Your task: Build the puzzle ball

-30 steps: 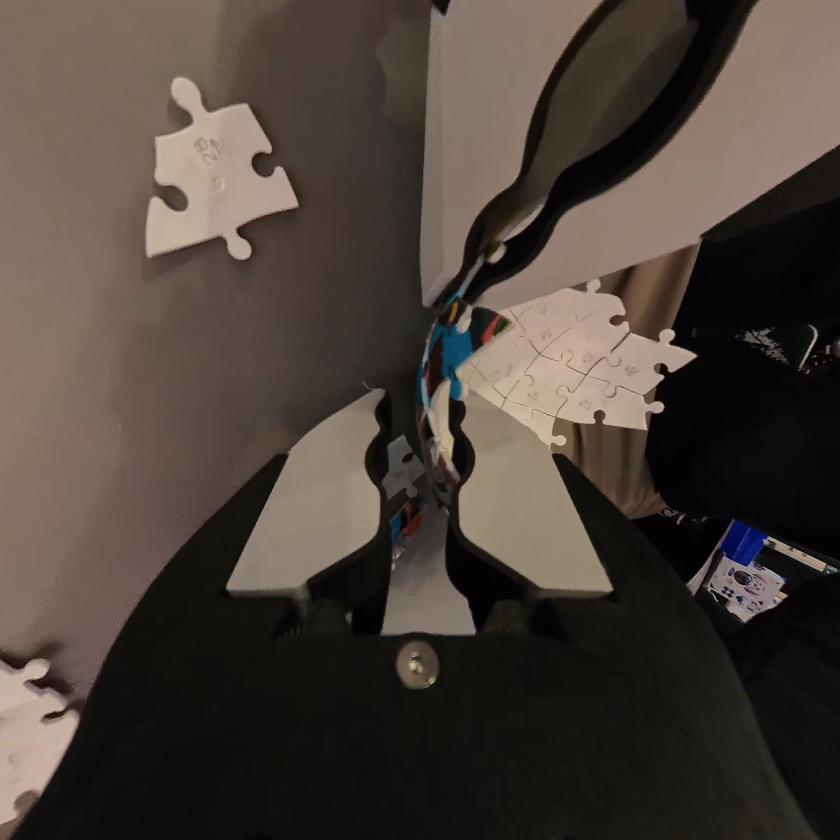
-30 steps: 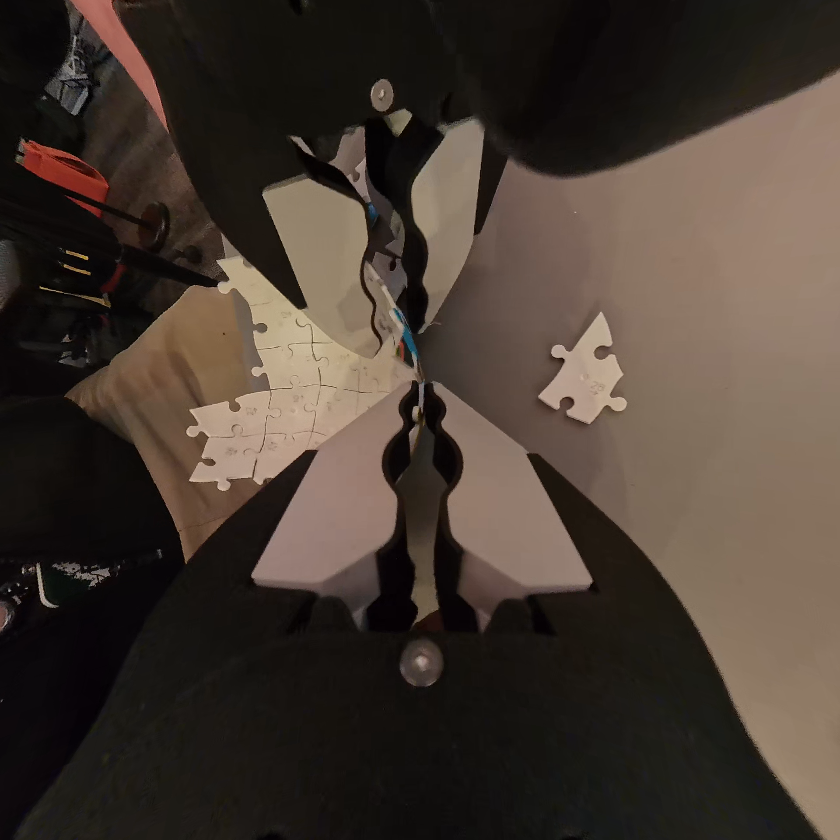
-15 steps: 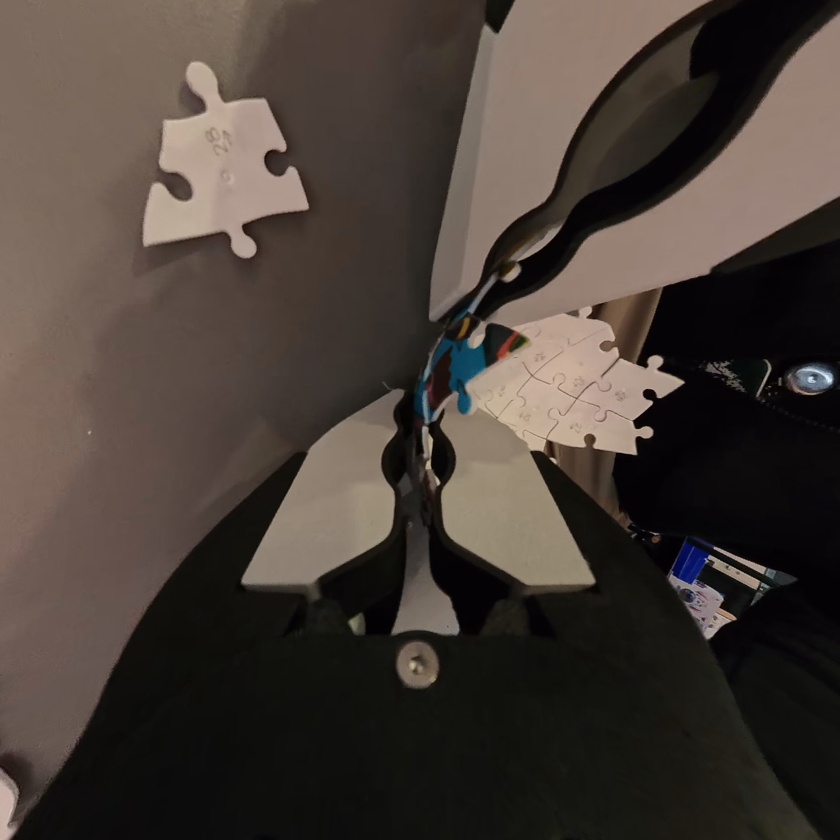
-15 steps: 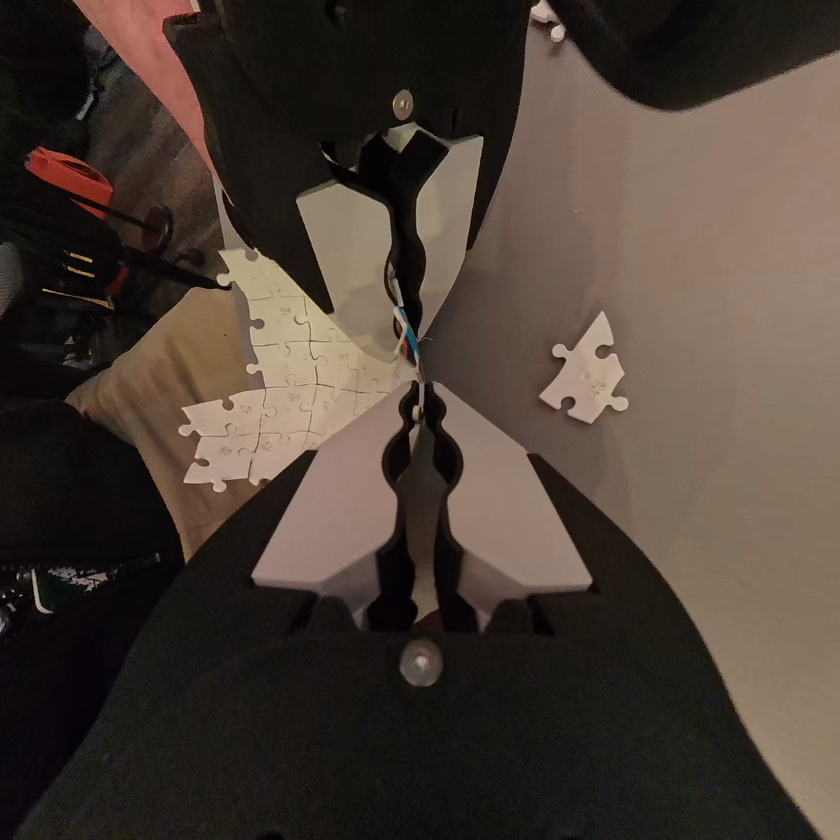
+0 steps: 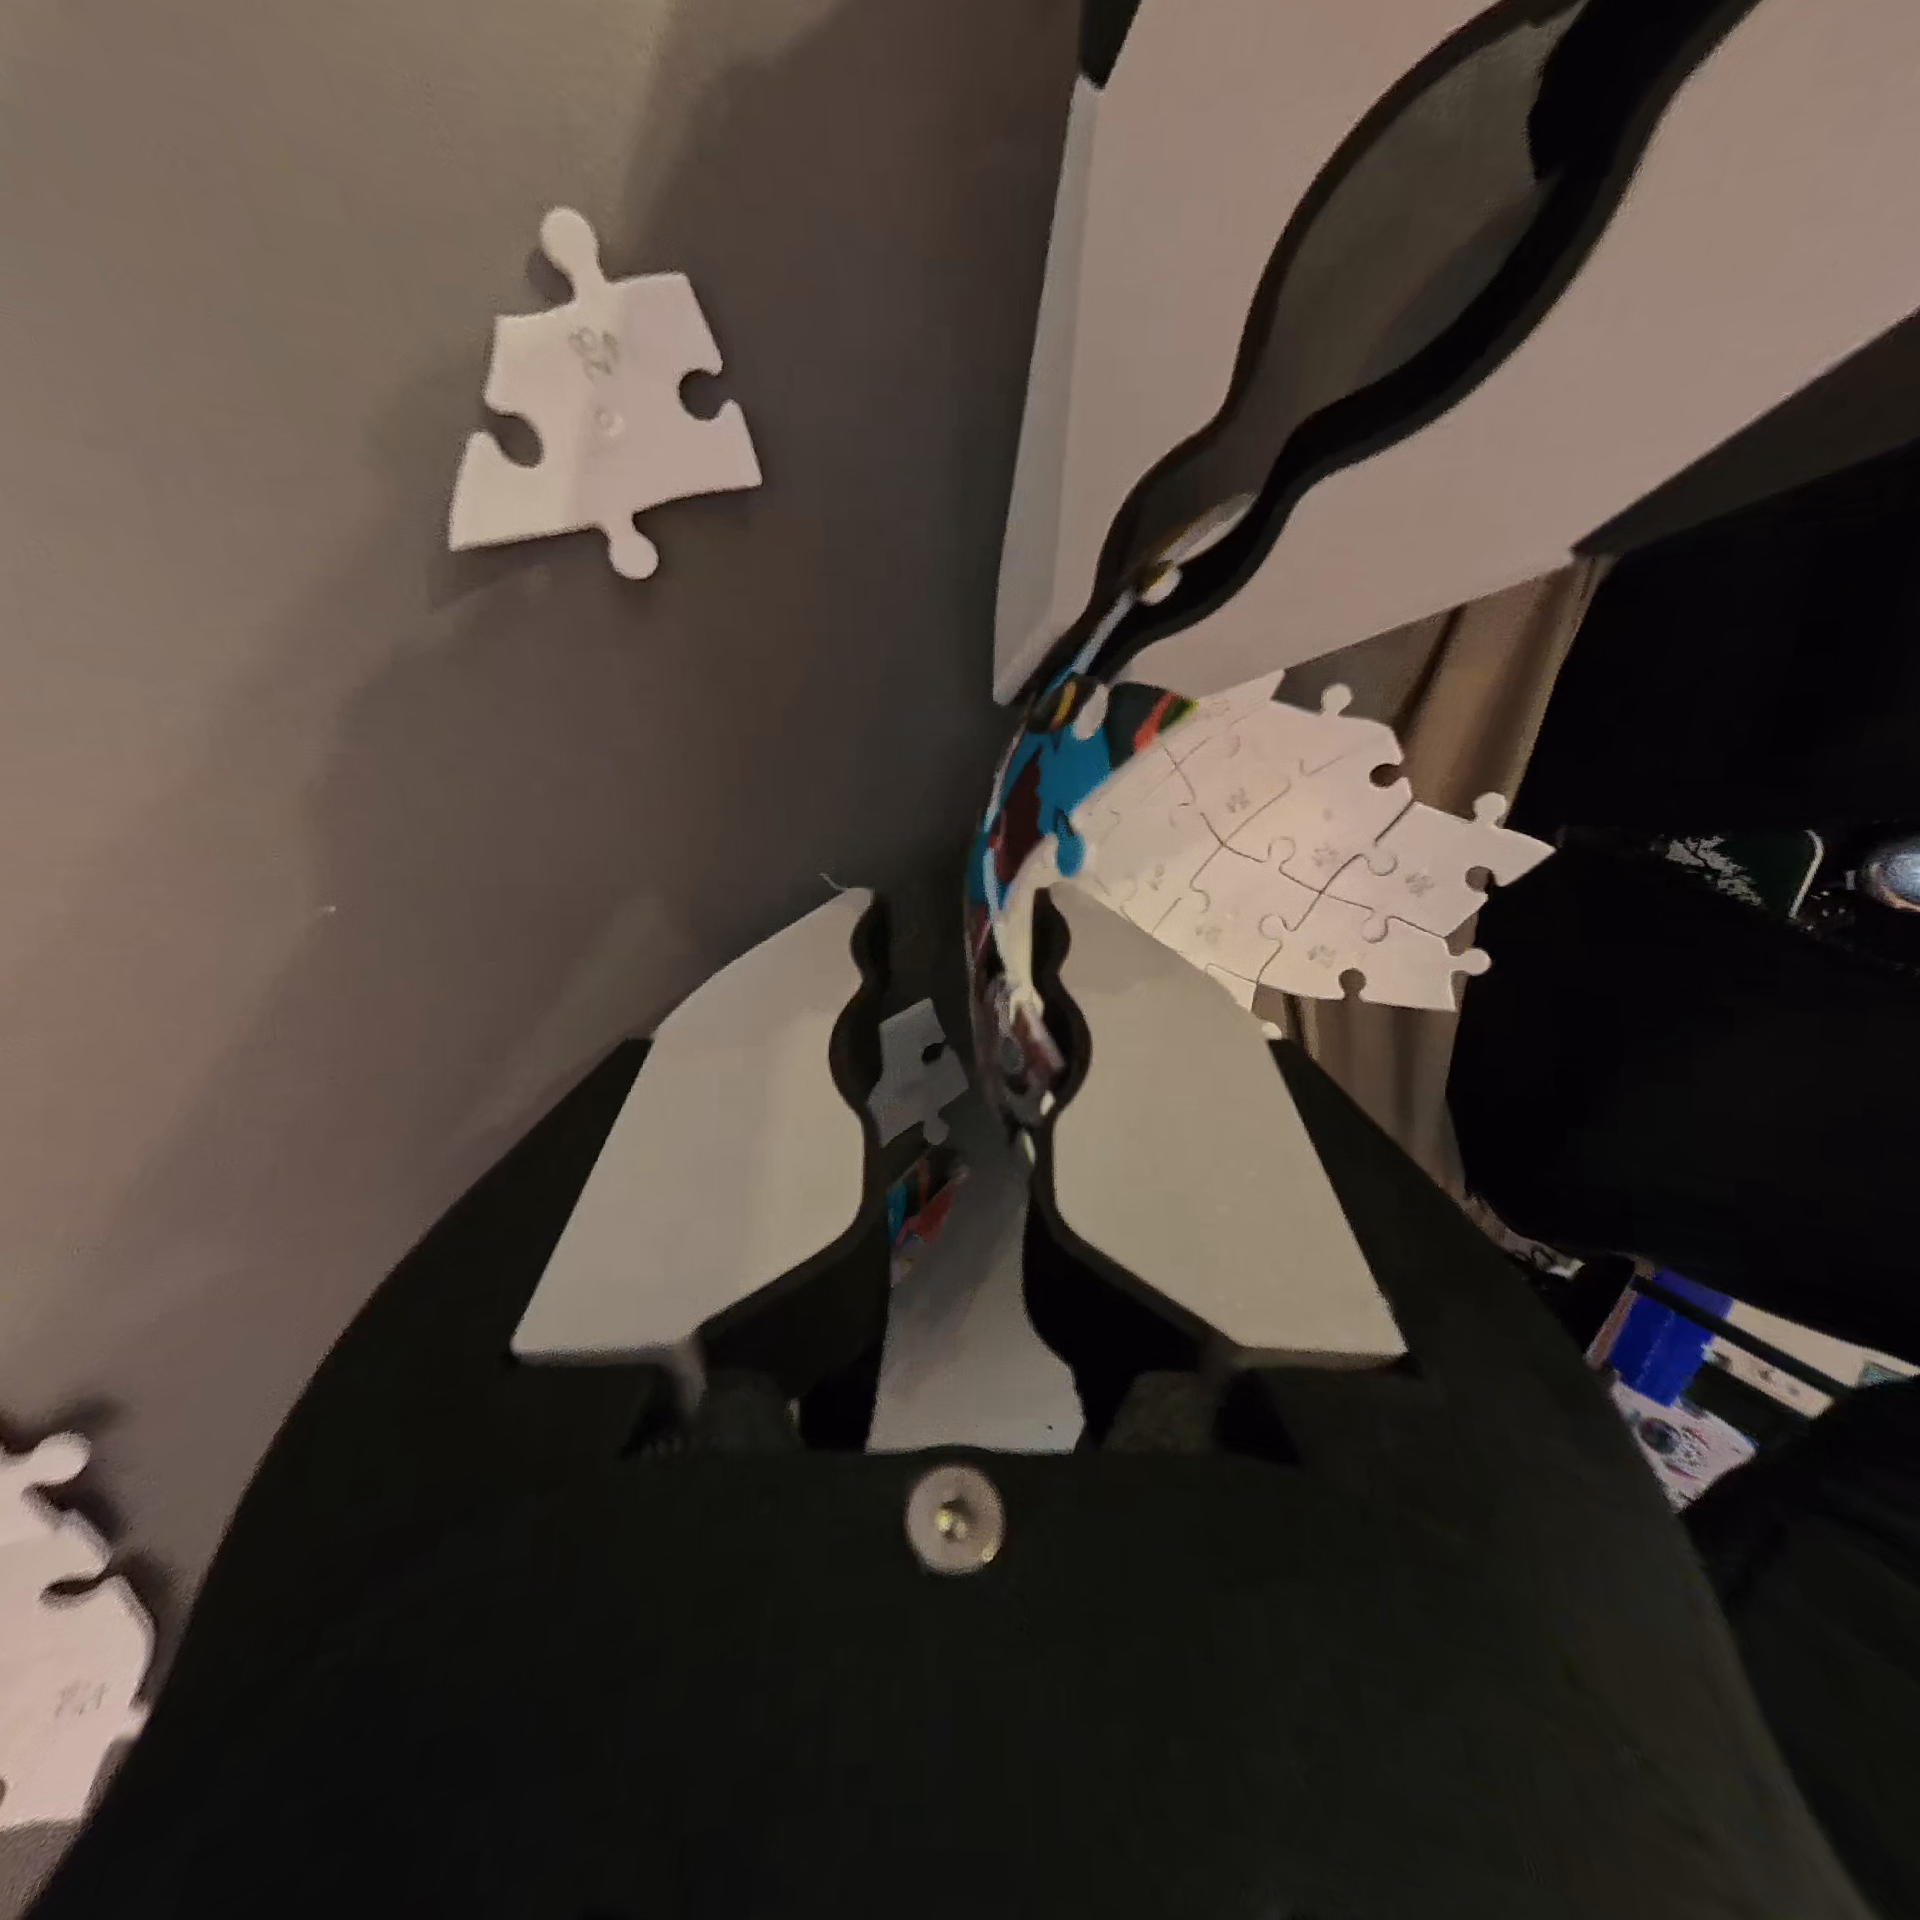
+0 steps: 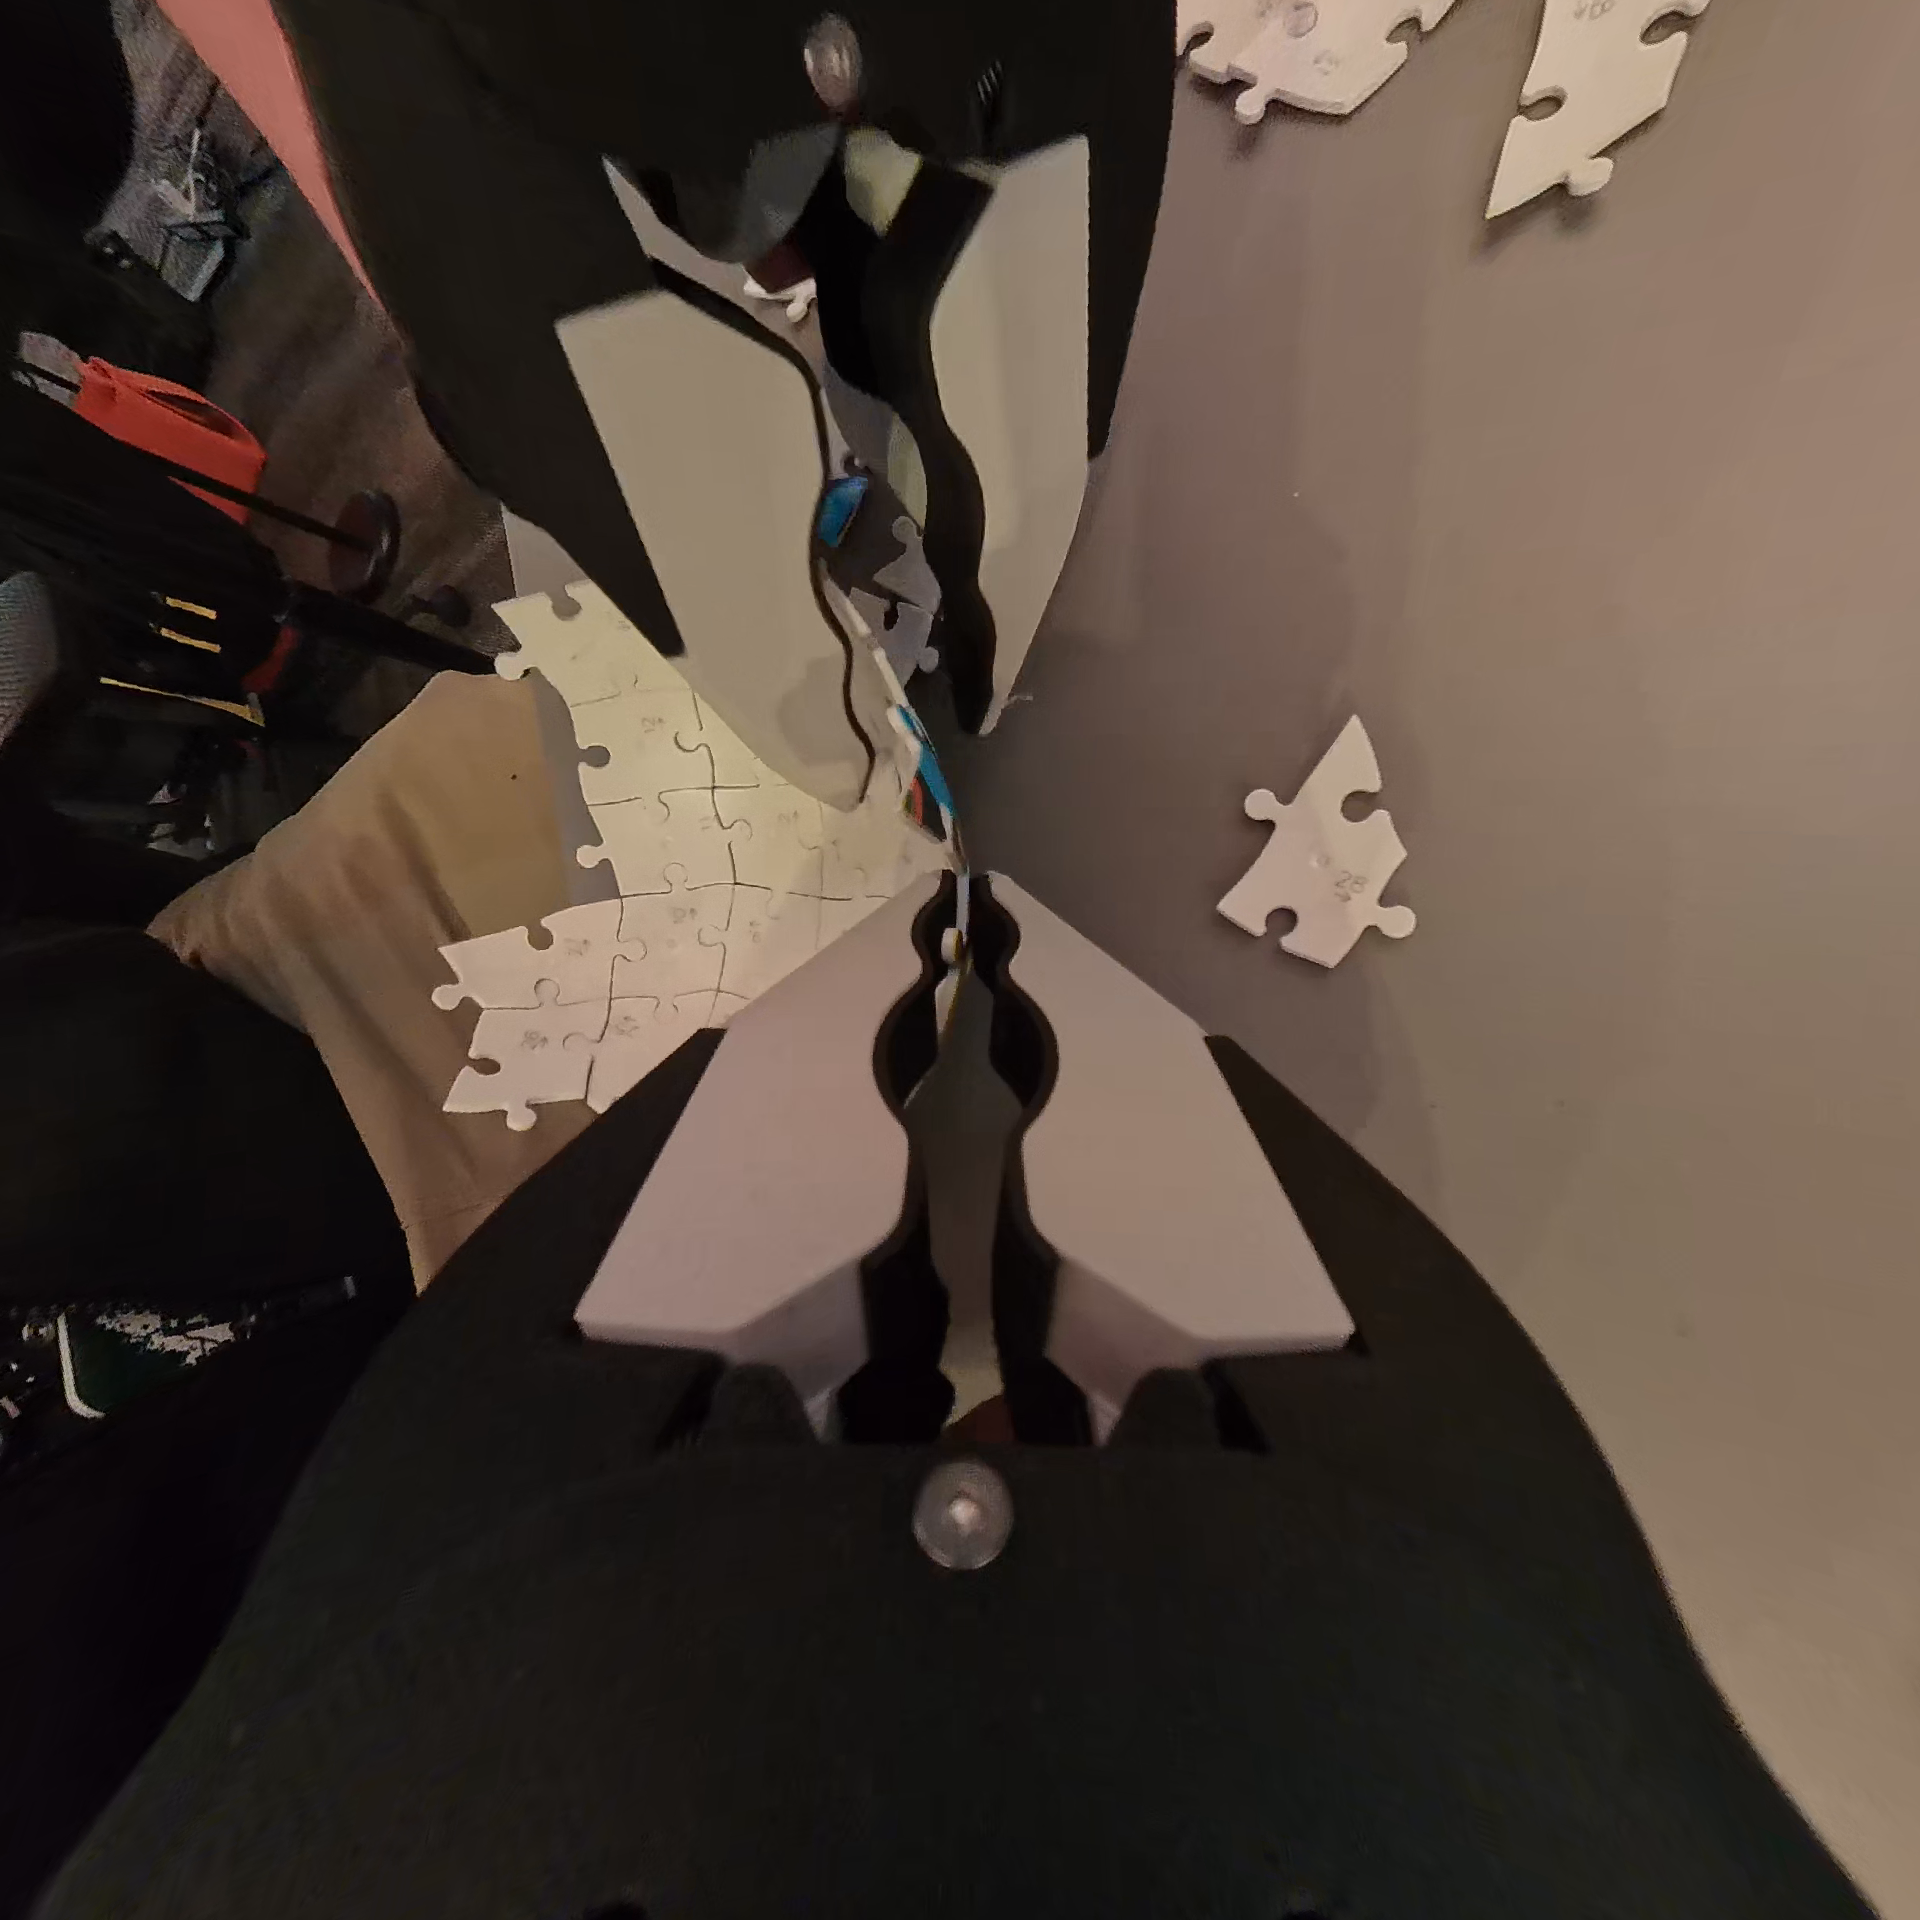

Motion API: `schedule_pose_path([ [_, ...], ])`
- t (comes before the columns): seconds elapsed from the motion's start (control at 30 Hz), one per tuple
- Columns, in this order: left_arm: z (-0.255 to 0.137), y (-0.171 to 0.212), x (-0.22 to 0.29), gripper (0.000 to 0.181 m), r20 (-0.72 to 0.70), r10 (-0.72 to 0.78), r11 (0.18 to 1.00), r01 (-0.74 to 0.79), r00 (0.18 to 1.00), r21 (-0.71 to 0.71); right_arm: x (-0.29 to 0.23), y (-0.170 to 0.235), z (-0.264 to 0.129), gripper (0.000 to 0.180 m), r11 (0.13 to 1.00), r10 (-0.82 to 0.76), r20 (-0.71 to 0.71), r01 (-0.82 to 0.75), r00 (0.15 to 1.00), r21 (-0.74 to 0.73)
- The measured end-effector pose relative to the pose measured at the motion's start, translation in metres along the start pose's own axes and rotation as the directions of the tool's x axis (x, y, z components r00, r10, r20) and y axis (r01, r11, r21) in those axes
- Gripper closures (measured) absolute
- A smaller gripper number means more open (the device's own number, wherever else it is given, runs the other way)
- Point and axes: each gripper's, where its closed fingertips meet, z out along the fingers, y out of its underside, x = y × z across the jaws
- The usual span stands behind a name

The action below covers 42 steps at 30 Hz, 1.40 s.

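Observation:
The part-built puzzle ball [image 5: 1299,862] is a curved shell of joined pieces, white on the inside and blue, black and red on the outside. It hangs over the table's edge between both grippers. It also shows in the right wrist view [image 6: 665,831]. My right gripper [image 6: 961,883] is shut on the shell's rim, and it shows in the left wrist view [image 5: 1075,675] at the top right. My left gripper [image 5: 956,914] is open, with the shell's edge standing between its fingers, close to the right one. It shows opposite in the right wrist view [image 6: 920,764].
A loose white piece [image 5: 603,405] lies on the grey table [image 5: 312,935], also in the right wrist view [image 6: 1320,862]. More loose pieces lie at the lower left [image 5: 62,1621] and the far top right [image 6: 1579,104]. A person's tan and dark clothing [image 6: 343,862] lies beyond the table edge. Left and right tips are no more than a few centimetres apart.
My left gripper was open, closed on the shell's edge half a second ago, and has now opened again. My right gripper has stayed shut on the rim.

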Motion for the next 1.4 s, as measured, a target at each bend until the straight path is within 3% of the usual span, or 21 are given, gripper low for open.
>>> schedule_pose_path([
  [0.2,-0.017,0.000,0.003,0.151,0.035,0.008,0.997,-0.010,0.999,0.071,0.000,0.000,0.000,0.179,1.000,-0.005,0.002,0.005,1.000,0.006],
  [0.37,-0.034,0.000,0.007,0.144,0.053,-0.007,0.978,-0.005,0.999,0.210,-0.001,-0.002,-0.001,0.179,0.999,-0.023,0.008,0.023,1.000,0.022],
  [0.57,-0.035,0.004,0.018,0.109,0.075,-0.067,0.918,0.032,0.995,0.396,-0.002,-0.006,-0.001,0.179,0.998,-0.040,0.010,0.040,0.999,0.050],
  [0.67,-0.030,-0.001,0.014,0.103,0.124,-0.119,0.882,0.048,0.985,0.468,-0.004,-0.008,0.000,0.178,0.997,-0.050,0.008,0.049,0.999,0.066],
  [0.87,-0.008,0.003,0.004,0.130,0.227,-0.180,0.888,0.059,0.957,0.455,-0.006,-0.013,-0.001,0.178,0.993,-0.057,0.008,0.056,0.998,0.102],
  [1.03,-0.015,-0.001,0.000,0.166,0.249,-0.193,0.876,0.053,0.949,0.479,-0.005,-0.014,0.000,0.178,0.993,-0.053,0.011,0.052,0.999,0.109],
  [1.4,-0.009,0.002,0.003,0.174,0.211,-0.192,0.907,0.091,0.958,0.411,-0.007,-0.014,0.000,0.179,0.992,-0.059,0.017,0.057,0.998,0.109],
])
